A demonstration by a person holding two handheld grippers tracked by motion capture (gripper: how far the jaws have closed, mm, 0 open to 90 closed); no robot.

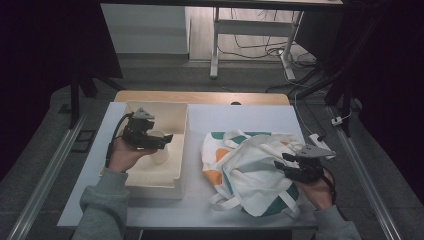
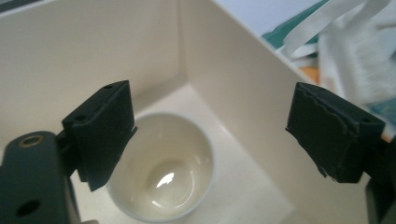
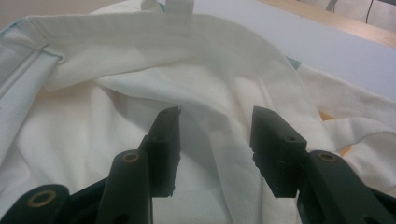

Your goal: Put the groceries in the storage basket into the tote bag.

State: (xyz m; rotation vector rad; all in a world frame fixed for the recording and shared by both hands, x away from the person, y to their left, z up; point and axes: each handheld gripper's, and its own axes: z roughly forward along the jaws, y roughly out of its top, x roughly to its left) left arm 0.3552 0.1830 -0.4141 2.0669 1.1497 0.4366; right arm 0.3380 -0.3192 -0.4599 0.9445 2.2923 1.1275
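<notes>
Left gripper view: cup [image 2: 163, 179] upright, mouth up.

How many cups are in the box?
1. A white cup stands upright on the floor of the cream box, near one wall, under the open left gripper. The gripper and hand cover part of the box, so another might be hidden.

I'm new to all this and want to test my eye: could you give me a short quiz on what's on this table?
1. True or false: the cup stands inside the cream box.
2. Which gripper hovers over the cloth bag: A left, B right?
3. Fill in: the left gripper's jaws are ___ around nothing.

Key: 1 true. 2 B. 3 open; the cup lies below the jaws, not pinched.
</notes>
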